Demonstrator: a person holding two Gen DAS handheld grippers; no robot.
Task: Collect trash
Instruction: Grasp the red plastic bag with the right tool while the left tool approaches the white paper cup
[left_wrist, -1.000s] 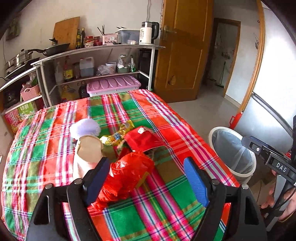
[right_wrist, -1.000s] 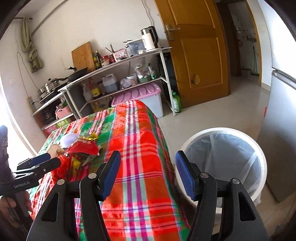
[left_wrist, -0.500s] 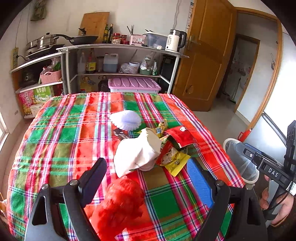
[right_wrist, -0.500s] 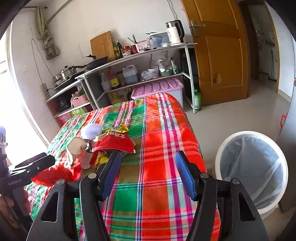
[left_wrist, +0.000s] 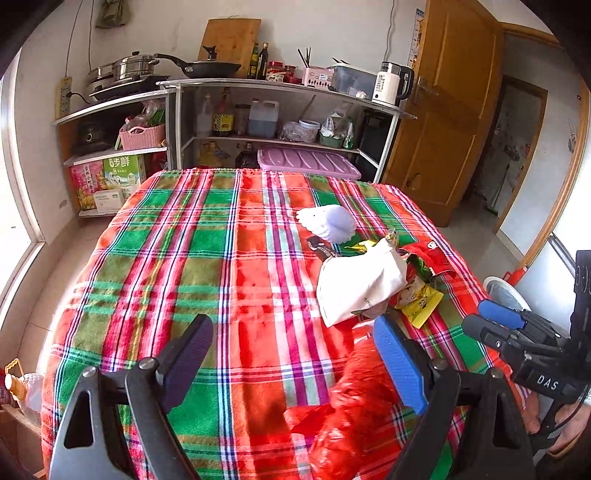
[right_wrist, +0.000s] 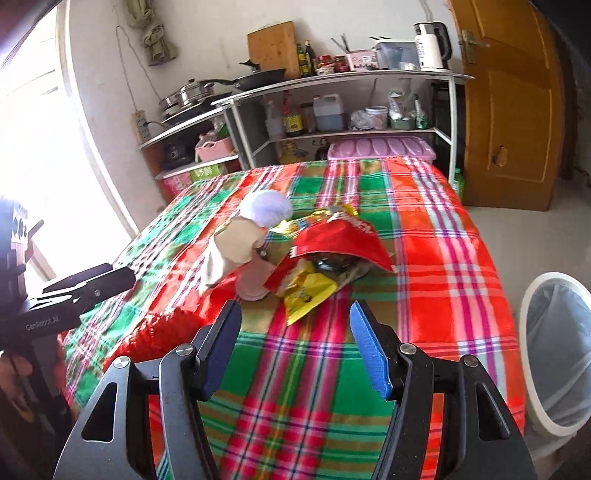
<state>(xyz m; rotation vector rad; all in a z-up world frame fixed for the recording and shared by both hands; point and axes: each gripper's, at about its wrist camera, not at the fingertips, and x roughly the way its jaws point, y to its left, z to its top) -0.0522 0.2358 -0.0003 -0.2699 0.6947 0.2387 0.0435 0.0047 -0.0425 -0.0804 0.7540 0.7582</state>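
both claws gaping, empty; litter heap (right_wrist: 314, 258) on plaid tablecloth (right_wrist: 443, 266).

We're counting on the bench (right_wrist: 436, 258): one red crumpled bag (left_wrist: 354, 398), one white paper bag (left_wrist: 358, 288), one white fluted paper cup (left_wrist: 328, 221), one red snack packet (right_wrist: 340, 240), one yellow wrapper (right_wrist: 306, 291), one gold wrapper (right_wrist: 328, 214). We're seeing one bin (right_wrist: 554, 354) and two tongs (left_wrist: 295, 362) (right_wrist: 295, 343).

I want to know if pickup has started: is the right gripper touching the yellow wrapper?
Apart. In the right wrist view the right gripper stands open, with bare tablecloth between its fingertips and the yellow wrapper.
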